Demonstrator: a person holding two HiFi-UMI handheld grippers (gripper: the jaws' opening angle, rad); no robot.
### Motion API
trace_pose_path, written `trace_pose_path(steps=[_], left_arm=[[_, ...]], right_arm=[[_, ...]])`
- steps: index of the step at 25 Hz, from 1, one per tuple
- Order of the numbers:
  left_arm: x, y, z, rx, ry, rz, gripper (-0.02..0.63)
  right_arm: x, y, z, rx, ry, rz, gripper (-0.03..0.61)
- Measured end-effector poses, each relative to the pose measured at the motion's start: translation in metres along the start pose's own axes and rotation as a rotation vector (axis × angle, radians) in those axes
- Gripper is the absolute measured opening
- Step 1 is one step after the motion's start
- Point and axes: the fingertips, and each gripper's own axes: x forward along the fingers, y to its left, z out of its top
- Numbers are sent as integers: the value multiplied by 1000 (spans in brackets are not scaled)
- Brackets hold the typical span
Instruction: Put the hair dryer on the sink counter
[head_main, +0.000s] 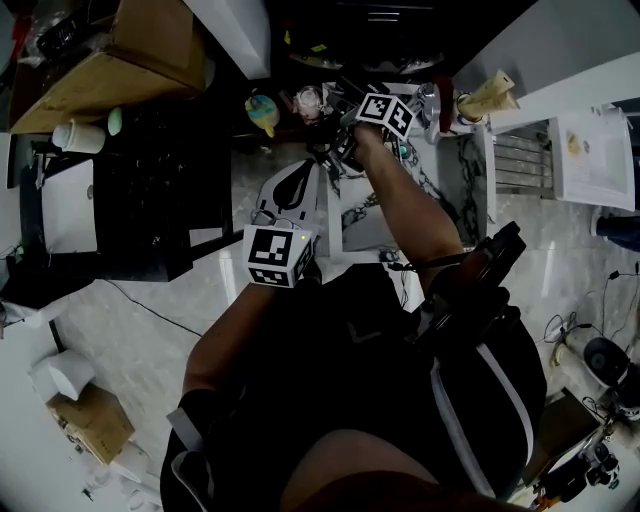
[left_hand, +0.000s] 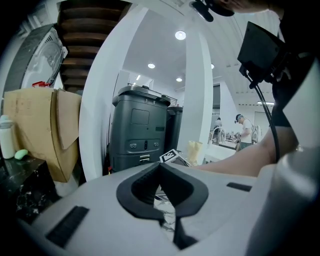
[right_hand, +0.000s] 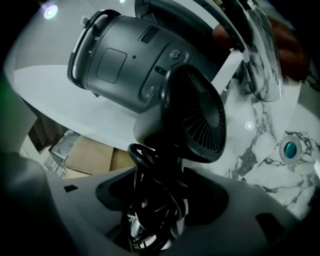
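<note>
While aloft, hair dryer (right_hand: 192, 117) in right gripper (right_hand: 162, 192)

- hair dryer (right_hand: 200, 115): black finned grille, pale grey body;
- cord (right_hand: 152, 195): black;
- sink counter (right_hand: 262, 135): white marble, grey veining;
- bin (left_hand: 140, 130): dark grey;
- cardboard box (left_hand: 45, 125): tan

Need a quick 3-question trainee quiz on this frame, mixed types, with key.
1. What is the right gripper clamped on? A) hair dryer B) soap bottle C) towel
2. True or false: the left gripper holds a cup.
3. Fill in: the dryer's black ___ is bundled between the right gripper's jaws.
Key: 1 A; 2 false, its jaws are shut on nothing; 3 cord.
</note>
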Motion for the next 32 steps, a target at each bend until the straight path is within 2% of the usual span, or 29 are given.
trace_pose_path(steps=[7, 10, 13, 17, 20, 23, 32], left_arm=[[2, 0, 0, 6, 7, 8, 6], [2, -1, -4, 1, 12, 8, 6], [2, -4, -5, 5, 12, 2, 6], [2, -4, -3, 7, 6, -1, 6], [2, -5, -2, 6, 3, -1, 6], [1, -5, 0, 6, -4, 0, 6], [-3, -7, 3, 11, -15, -7, 6]], right_arm=[[-15, -8, -10, -61, 44, -62, 282], [-12, -8, -6, -27, 49, -46, 254], [-7, -1, 2, -12, 47, -24, 255], [-1, 9, 1, -95, 100, -21, 281], [-8, 13, -4, -137, 103, -26, 290], [-13, 9, -6, -97, 107, -62, 298], [-24, -1, -1, -88, 135, -175, 301]])
